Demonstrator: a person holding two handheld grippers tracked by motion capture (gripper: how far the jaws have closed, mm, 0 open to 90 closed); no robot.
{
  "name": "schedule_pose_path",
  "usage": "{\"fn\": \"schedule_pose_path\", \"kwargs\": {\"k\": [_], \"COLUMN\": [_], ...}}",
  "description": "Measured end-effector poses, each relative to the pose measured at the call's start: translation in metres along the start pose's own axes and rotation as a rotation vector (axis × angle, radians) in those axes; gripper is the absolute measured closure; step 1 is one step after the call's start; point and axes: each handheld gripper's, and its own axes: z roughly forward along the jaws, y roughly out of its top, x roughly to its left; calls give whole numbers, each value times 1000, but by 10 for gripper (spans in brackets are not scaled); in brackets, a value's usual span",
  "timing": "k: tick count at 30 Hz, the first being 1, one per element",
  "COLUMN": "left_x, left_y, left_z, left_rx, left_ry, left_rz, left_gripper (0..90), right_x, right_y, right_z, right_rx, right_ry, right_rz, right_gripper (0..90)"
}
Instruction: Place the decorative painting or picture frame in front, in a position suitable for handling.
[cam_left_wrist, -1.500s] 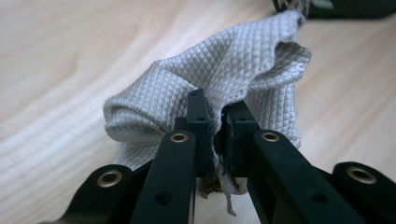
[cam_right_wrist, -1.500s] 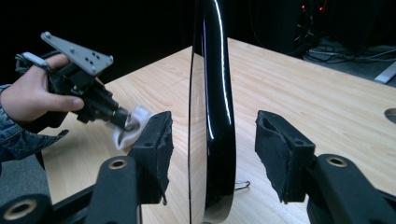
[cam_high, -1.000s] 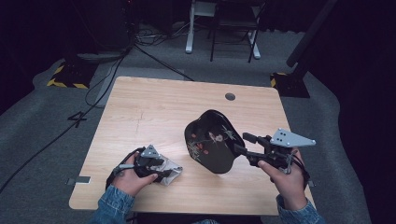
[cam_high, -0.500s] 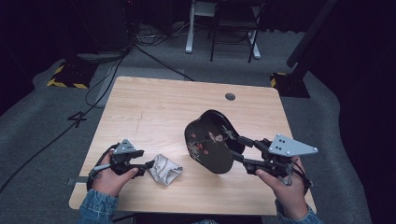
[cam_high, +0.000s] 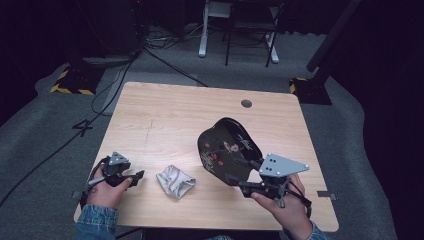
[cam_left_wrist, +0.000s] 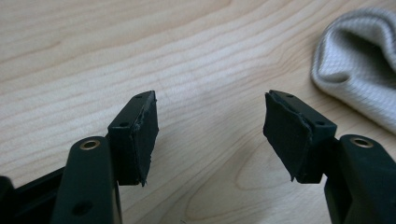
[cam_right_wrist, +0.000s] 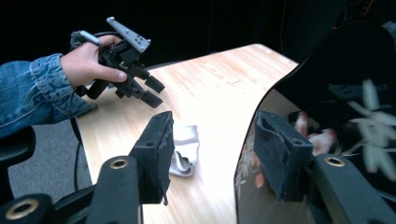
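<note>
A: From the high view, where does the cloth (cam_high: 175, 181) lie?
B: Crumpled, pale grey, near the table's (cam_high: 165, 120) front edge, just right of the left gripper (cam_high: 136, 178), apart from it. The black tray (cam_high: 227, 150), painted with flowers, stands tilted at the right gripper (cam_high: 239, 172).

A: In the left gripper view?
B: Its jaws have just been opening; they gape wide over bare wood, nothing between. The ribbed cloth sits at the upper right.

A: And the right gripper view?
B: Its jaws have just been closing. The glossy tray's edge stands between them; whether the pads press it, one cannot tell. Beyond, a denim-sleeved hand (cam_right_wrist: 88, 60) holds the left gripper above the table.
</note>
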Motion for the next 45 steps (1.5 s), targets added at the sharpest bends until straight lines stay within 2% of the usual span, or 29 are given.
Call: {"fn": "schedule_pose_path", "kwargs": {"k": [5,9,11,13,14,15,16,17,19,27,29,30,35,41,43,45], "left_x": [3,6,7,7,7,7,7,7,7,7,7,7,7,7,7,6], "left_y": [-1,-4,-5,-5,-5,-5,-5,-5,-5,-5,-5,-5,-4,-4,-4,-4], "left_z": [1,5,7,8,8,8,8,8,8,9,9,9,9,9,9,9], "left_rx": [-21,-47,-63,-71,-71,-73,-73,-71,-69,-66,-67,-67,-69,-69,-67,-72], "left_ry": [4,34,43,40,40,39,39,39,40,42,42,42,44,45,43,45], "left_rz": [-13,35,45,48,48,47,47,49,48,48,48,49,50,54,50,52], "left_gripper": [338,295,274,242,240,239,238,238,235,226,226,226,226,227,228,230], "right_x": [7,10,14,19,19,26,26,31,36,43,46,46,50,60,62,62], "right_y": [-5,-13,-17,-20,-20,-22,-22,-24,-26,-33,-36,-36,-43,-53,-57,-59], "right_z": [17,39,51,63,63,77,77,90,103,146,164,164,188,212,218,221], "right_rx": [45,97,124,146,146,170,170,190,208,253,271,271,304,367,389,403], "right_ry": [55,111,129,147,147,166,166,178,188,222,223,223,187,180,172,160], "right_rz": [17,35,35,23,23,12,12,-5,-16,-42,-43,-43,-67,-107,-122,-154], "right_gripper": [485,485,483,480,480,480,480,479,478,462,448,448,415,393,413,480]}}
